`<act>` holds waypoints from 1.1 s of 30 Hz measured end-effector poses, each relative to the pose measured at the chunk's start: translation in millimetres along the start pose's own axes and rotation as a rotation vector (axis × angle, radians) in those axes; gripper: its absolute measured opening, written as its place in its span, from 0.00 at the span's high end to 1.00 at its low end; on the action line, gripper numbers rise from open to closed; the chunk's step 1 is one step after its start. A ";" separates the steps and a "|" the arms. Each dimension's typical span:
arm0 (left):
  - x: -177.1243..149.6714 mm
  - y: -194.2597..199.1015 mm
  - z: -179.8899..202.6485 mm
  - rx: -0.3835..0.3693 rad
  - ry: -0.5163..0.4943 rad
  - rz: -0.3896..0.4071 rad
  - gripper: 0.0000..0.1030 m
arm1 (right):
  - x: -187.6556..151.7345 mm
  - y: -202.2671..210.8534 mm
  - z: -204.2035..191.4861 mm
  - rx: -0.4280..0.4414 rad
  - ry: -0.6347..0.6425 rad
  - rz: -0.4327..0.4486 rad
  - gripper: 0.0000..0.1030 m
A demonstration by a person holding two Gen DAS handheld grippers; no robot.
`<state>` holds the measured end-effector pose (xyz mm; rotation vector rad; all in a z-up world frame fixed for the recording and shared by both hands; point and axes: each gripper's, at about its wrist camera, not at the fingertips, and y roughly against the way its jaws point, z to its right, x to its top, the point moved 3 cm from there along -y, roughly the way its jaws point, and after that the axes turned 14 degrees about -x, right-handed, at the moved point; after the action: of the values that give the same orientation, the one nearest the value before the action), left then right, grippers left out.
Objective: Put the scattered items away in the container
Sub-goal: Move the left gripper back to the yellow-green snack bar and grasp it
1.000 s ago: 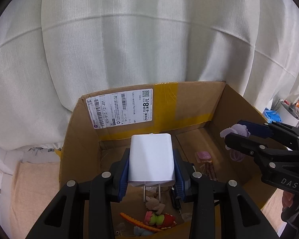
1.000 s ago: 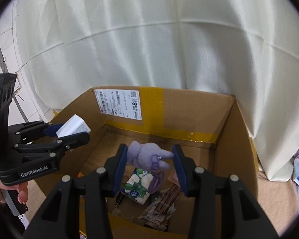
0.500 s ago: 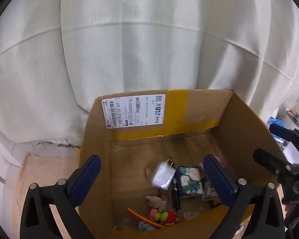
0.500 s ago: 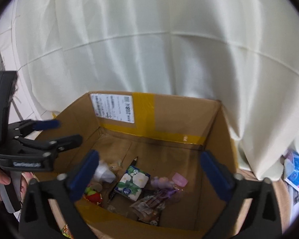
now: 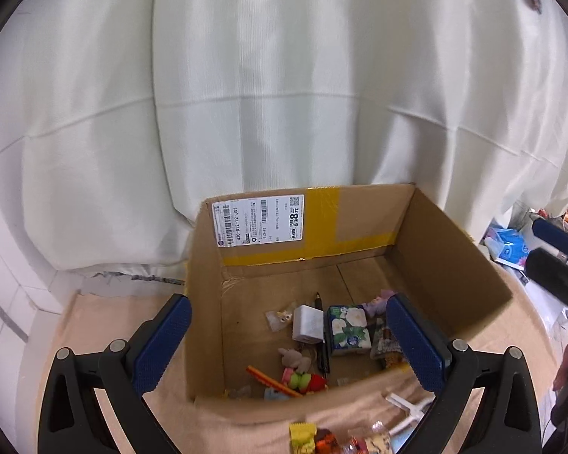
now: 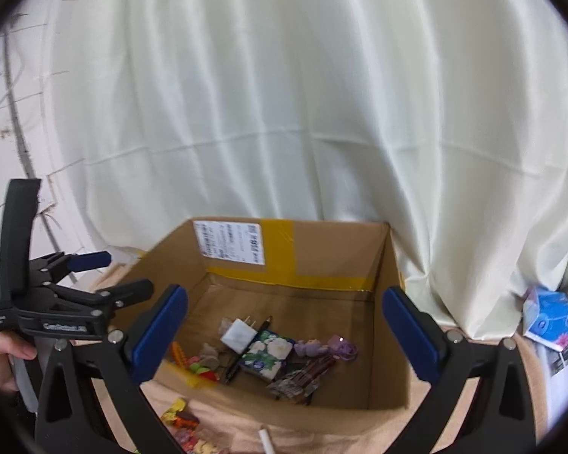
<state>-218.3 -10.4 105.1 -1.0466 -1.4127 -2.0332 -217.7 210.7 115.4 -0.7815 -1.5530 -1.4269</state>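
Observation:
An open cardboard box [image 5: 454, 265] [image 6: 382, 340] stands on a beige cloth. Inside lie a white charger [image 5: 307, 323] [image 6: 239, 335], a purple plush keychain [image 6: 323, 346] [image 5: 378, 299], a floral tissue pack [image 5: 348, 327] [image 6: 267, 353], a black pen [image 5: 320, 336], a snack wrapper [image 6: 301, 376] and small toys [image 5: 303, 376]. My left gripper [image 5: 287, 344] is open and empty, above the box's near left side. My right gripper [image 6: 284, 336] is open and empty, above the near edge. Each gripper shows in the other's view.
Loose candies [image 5: 322, 439] [image 6: 181, 422] and a white plastic piece [image 5: 409, 406] lie on the cloth in front of the box. A white curtain [image 5: 284, 94] hangs behind. Blue tissue packs [image 6: 549, 319] lie at the right.
My left gripper let go of the white charger and my right let go of the purple plush; both dropped into the box. Both grippers opened wide and pulled back and up.

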 end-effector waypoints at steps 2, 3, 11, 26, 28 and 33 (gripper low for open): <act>-5.5 13.5 4.1 0.004 -0.002 0.014 0.00 | 1.2 18.8 -2.6 0.005 0.000 0.027 0.00; -9.3 21.4 6.2 0.006 0.000 0.024 0.00 | 0.8 27.8 -4.0 0.011 0.000 0.038 0.00; -51.6 59.2 17.8 0.009 -0.008 0.063 0.00 | -20.8 77.2 -17.2 0.024 0.020 0.075 0.00; -185.6 24.6 -0.2 0.014 0.040 -0.048 0.00 | -133.5 75.5 -19.2 0.033 -0.020 -0.029 0.00; -198.5 13.5 -2.3 0.014 0.043 -0.074 0.00 | -148.0 69.6 -21.5 0.029 -0.012 -0.052 0.00; -224.1 -12.3 -5.5 0.019 0.045 -0.153 0.00 | -172.0 61.4 -19.3 0.012 -0.026 -0.088 0.00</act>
<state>-92.1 -23.7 -80.0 -0.9035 -1.5280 -2.1312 -85.8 218.7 -12.2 -0.7357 -1.6321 -1.4746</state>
